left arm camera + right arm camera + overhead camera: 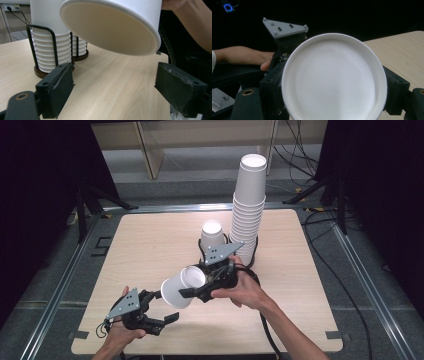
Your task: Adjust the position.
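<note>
My right gripper (192,286) is shut on a white paper cup (181,287) held sideways above the near middle of the wooden table (145,245). In the right gripper view the cup's round mouth (334,80) sits between that gripper's (334,86) two black jaws. The cup's base (107,27) points toward my left gripper (162,306) and hangs just above and beyond its jaws. That left gripper (115,92) stands open near the table's front edge, with bare wood between its pads (58,87).
A tall stack of white cups (248,210) stands in a black wire holder at the table's back middle, with a shorter stack (211,235) left of it. Both holders (42,50) rise just beyond the left gripper. Cables trail off the table's right side.
</note>
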A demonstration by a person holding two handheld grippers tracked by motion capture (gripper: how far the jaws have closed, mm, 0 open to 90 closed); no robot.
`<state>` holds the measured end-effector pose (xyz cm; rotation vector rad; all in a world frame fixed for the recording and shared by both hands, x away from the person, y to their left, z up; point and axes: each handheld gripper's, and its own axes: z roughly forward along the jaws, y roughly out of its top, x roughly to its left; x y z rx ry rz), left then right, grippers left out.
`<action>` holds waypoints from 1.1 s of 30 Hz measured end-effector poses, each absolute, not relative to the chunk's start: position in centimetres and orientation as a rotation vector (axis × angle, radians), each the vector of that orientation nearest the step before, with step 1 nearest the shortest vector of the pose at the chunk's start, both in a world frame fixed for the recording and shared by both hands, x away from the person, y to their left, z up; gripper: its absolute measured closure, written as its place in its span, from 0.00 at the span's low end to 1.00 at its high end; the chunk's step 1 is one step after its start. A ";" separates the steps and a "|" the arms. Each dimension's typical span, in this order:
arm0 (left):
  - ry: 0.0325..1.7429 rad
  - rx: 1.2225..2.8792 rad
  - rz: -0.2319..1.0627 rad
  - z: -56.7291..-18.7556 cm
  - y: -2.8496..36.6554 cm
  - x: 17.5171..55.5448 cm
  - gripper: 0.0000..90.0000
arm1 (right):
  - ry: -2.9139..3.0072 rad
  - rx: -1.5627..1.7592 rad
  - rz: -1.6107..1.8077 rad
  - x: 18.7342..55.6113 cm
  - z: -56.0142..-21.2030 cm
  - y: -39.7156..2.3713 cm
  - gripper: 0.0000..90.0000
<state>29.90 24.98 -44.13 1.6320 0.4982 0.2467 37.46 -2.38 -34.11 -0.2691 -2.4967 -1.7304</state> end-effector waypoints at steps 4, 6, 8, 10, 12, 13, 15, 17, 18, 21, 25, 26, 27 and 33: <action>0.519 1.628 0.249 -44.0 25.2 29.9 0.16 | -2.471 -0.280 -1.750 37.6 -34.1 -2.5 0.26; 0.527 1.608 0.243 -43.9 25.2 30.0 0.16 | -2.453 -0.276 -1.752 37.5 -34.2 -2.3 0.26; 0.517 1.598 0.240 -43.9 25.1 30.0 0.15 | -2.449 -0.280 -1.741 37.5 -34.2 -2.3 0.26; 0.531 1.595 0.249 -43.8 25.0 29.8 0.15 | -2.453 -0.269 -1.745 37.5 -34.3 -2.1 0.26; 0.517 1.606 0.256 -43.8 25.0 29.8 0.15 | -2.453 -0.262 -1.742 37.5 -34.5 -2.0 0.26; 0.517 1.606 0.256 -43.8 25.0 29.8 0.15 | -2.453 -0.262 -1.742 37.5 -34.5 -2.0 0.26; 0.513 1.607 0.259 -43.8 24.9 29.8 0.15 | -2.451 -0.256 -1.730 37.4 -34.7 -1.8 0.26; 0.515 1.607 0.264 -43.8 24.8 29.8 0.13 | -2.447 -0.247 -1.721 37.3 -34.9 -1.7 0.26; 0.515 1.607 0.264 -43.8 24.8 29.8 0.10 | -2.445 -0.242 -1.717 37.3 -34.9 -1.6 0.26; 0.529 1.618 0.283 -43.8 24.8 29.7 0.03 | -2.437 -0.232 -1.714 37.2 -35.1 -1.4 0.26; 0.523 1.600 0.292 -43.9 24.7 29.7 0.00 | -2.427 -0.231 -1.704 37.1 -35.3 -1.2 0.26; 0.509 1.597 0.293 -43.9 24.7 29.8 0.00 | -2.419 -0.227 -1.707 37.1 -35.5 -1.0 0.26; 0.514 1.594 0.291 -43.9 24.6 29.8 0.00 | -2.419 -0.227 -1.707 37.1 -35.5 -1.0 0.26; 0.500 1.612 0.298 -43.6 24.6 29.5 0.03 | -2.396 -0.240 -1.670 36.7 -35.9 -0.5 0.26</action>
